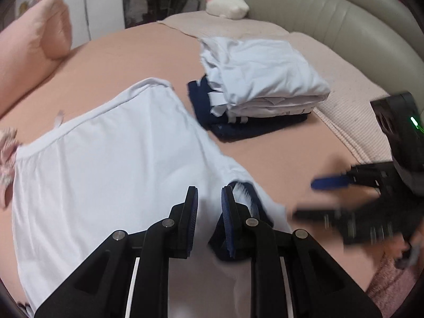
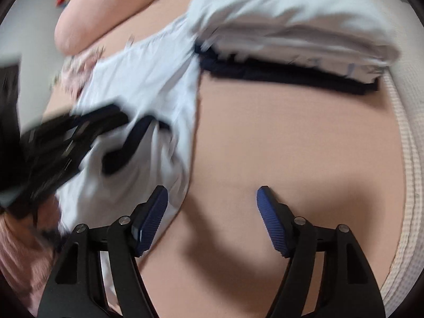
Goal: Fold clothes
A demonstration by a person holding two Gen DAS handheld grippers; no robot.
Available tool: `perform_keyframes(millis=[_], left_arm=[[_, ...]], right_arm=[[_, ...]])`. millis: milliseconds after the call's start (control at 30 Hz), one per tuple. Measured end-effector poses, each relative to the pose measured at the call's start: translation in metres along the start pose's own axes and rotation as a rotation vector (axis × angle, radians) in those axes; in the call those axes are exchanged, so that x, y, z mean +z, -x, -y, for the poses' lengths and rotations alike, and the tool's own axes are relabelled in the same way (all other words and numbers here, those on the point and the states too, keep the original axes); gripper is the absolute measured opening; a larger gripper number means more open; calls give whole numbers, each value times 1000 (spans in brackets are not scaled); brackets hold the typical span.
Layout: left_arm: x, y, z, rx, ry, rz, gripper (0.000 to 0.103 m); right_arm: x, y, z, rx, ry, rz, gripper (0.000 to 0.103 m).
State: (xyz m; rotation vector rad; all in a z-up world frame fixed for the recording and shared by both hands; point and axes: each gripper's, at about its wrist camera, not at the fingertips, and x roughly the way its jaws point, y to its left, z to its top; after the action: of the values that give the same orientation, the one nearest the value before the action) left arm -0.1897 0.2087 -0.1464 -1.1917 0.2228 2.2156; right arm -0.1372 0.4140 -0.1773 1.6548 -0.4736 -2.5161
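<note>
a bed (image 1: 127, 61) with a pink-brown sheet. on it lie a flat pale blue cloth (image 1: 106, 164), a pile of folded clothes (image 1: 259, 87), a pink pillow (image 1: 34, 39) and a small white soft toy (image 1: 228, 6).

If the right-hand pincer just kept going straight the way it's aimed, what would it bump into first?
Probably only the bare peach bedsheet. The right gripper stands open with nothing between its fingers, angled down at the bed. The pale blue garment lies just off its left finger, though depth is hard to judge.

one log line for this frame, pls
left gripper: shut on white garment | right gripper: open, empty, over bed sheet | folded stack: behind
</note>
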Motion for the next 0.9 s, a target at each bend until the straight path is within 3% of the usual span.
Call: perform_keyframes(millis=[100, 133, 167, 233, 300, 333, 367, 400, 633, 800, 867, 900], left_arm=[[-13, 7, -1, -79, 5, -52, 27], [-18, 8, 1, -95, 4, -65, 41], [-22, 8, 3, -102, 2, -74, 47], [-30, 1, 7, -106, 11, -89, 47], [-34, -5, 8, -108, 36, -93, 47], [-36, -8, 8, -109, 48, -93, 40], [-37, -12, 9, -97, 53, -94, 16], [-37, -13, 7, -79, 64, -90, 8], [-41, 11, -31, 5, 219, -34, 8], [-48, 24, -51, 31, 293, -40, 13], [-53, 24, -54, 12, 326, -53, 32], [-55, 26, -54, 7, 338, -44, 36]], right_arm=[[5, 3, -1, 13, -13, 47, 71], [6, 3, -2, 31, -14, 54, 71], [7, 2, -4, 50, -11, 57, 71], [9, -6, -15, 67, 14, 47, 71], [8, -16, -25, 22, 45, 22, 71], [8, -22, -30, -5, 60, 10, 71], [7, -27, -33, -27, 77, 6, 72], [5, -28, -36, -42, 92, 11, 73], [3, -24, -33, -53, 66, 40, 71], [6, -27, -36, -153, 119, 13, 71], [6, -25, -38, -152, 119, 26, 71], [6, -22, -38, -140, 113, 42, 71]])
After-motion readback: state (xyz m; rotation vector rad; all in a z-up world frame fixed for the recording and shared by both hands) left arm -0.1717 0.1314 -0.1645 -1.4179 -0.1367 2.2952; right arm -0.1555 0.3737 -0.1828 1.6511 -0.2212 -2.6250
